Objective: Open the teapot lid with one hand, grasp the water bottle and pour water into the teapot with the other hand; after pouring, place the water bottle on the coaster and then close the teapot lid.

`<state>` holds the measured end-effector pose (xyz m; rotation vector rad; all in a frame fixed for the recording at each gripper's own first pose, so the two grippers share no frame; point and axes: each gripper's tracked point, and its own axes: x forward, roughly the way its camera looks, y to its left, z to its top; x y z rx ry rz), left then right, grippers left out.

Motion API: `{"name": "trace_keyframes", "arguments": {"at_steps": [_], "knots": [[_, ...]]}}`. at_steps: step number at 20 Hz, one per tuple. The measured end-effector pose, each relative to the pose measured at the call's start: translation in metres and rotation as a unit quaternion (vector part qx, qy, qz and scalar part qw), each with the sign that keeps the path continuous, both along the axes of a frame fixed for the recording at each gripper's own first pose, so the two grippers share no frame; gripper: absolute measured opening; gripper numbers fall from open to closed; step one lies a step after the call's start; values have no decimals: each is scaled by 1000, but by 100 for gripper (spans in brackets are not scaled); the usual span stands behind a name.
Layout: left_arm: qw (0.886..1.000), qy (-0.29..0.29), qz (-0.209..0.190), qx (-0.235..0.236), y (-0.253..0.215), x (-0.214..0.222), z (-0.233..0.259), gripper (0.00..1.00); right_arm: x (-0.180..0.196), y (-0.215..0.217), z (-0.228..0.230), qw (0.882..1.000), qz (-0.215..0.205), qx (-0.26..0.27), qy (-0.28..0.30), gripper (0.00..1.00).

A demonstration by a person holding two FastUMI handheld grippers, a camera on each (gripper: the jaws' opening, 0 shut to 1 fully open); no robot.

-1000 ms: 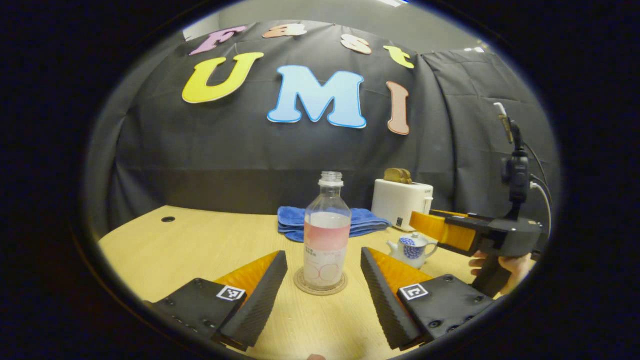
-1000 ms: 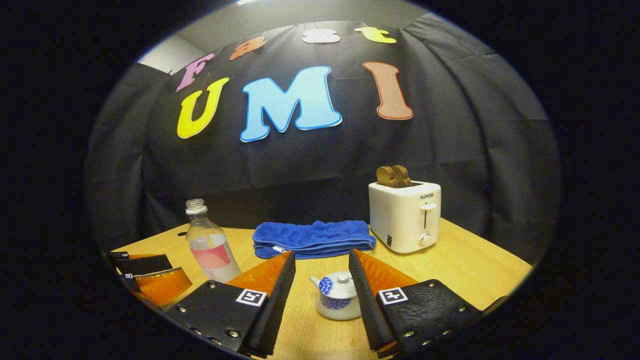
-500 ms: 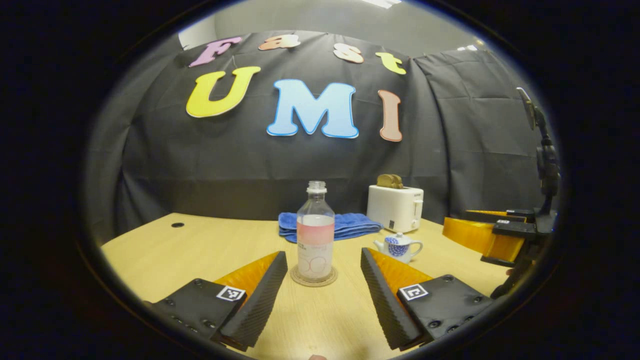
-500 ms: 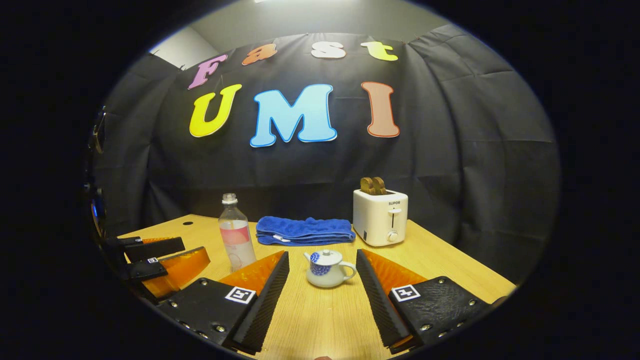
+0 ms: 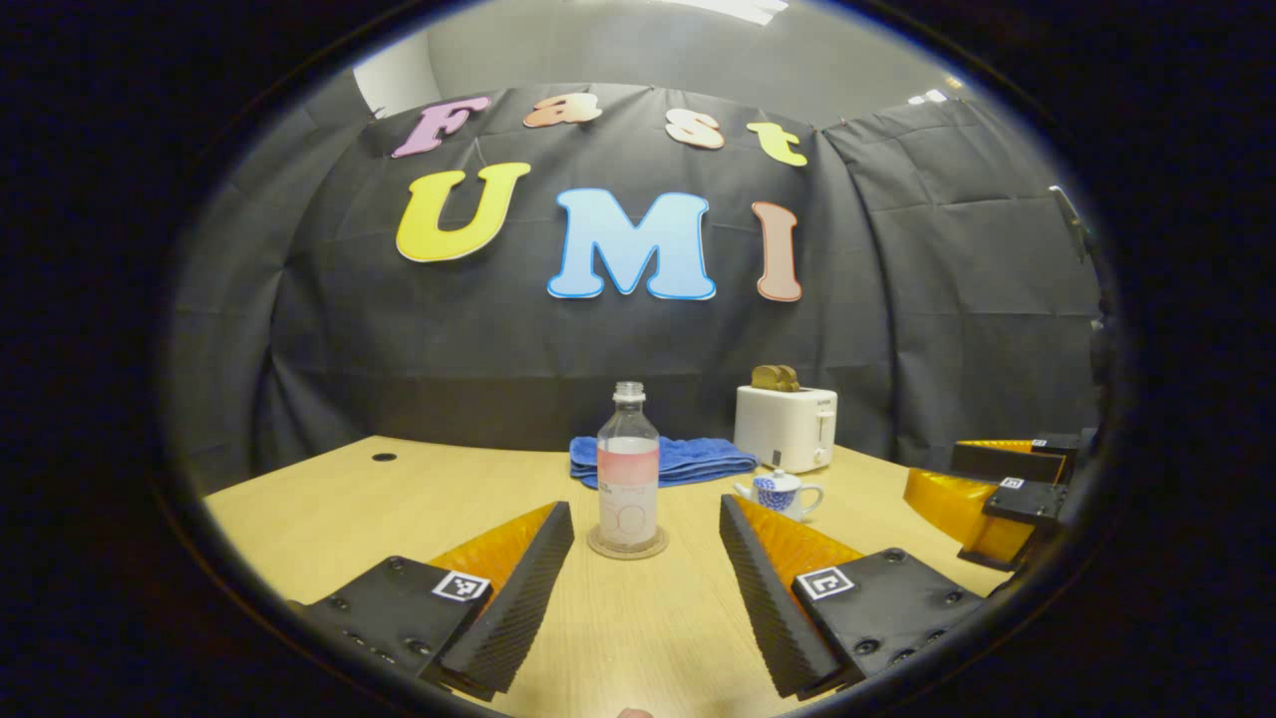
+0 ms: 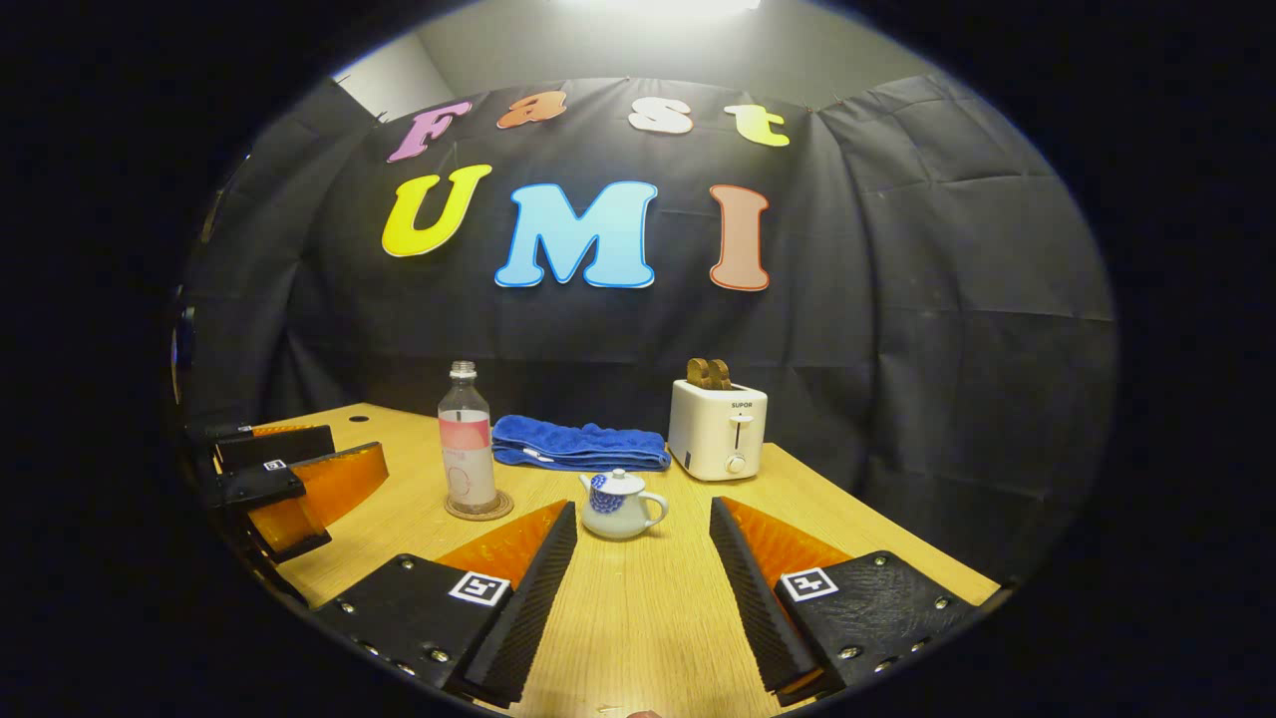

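The bottle (image 5: 628,464) is clear plastic with a pink label, uncapped, partly filled with water. It stands upright on the round coaster (image 5: 627,544) on the wooden table. The teapot (image 6: 617,504) is small, white with a blue pattern, its lid (image 6: 619,481) on. It stands just beside the bottle, apart from it.

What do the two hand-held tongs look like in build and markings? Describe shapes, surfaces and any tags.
Each of the tongs, left tongs and right tongs, has two wedge-shaped fingers with ribbed inner faces, tapering forward. Each finger sits on a flat plate fastened with screws, and each plate carries a small square black-and-white tag. No cables or sleeves can be made out on them.
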<state>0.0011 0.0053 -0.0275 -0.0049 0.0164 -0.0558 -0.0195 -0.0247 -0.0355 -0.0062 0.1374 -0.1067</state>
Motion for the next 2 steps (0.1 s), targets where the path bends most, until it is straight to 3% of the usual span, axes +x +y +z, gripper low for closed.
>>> {"name": "trace_keyframes", "arguments": {"at_steps": [2], "knots": [[1000,-1,-3,-4,-5,-7,0,99,-5,7,0,1000,9,0,-2,84]]}}
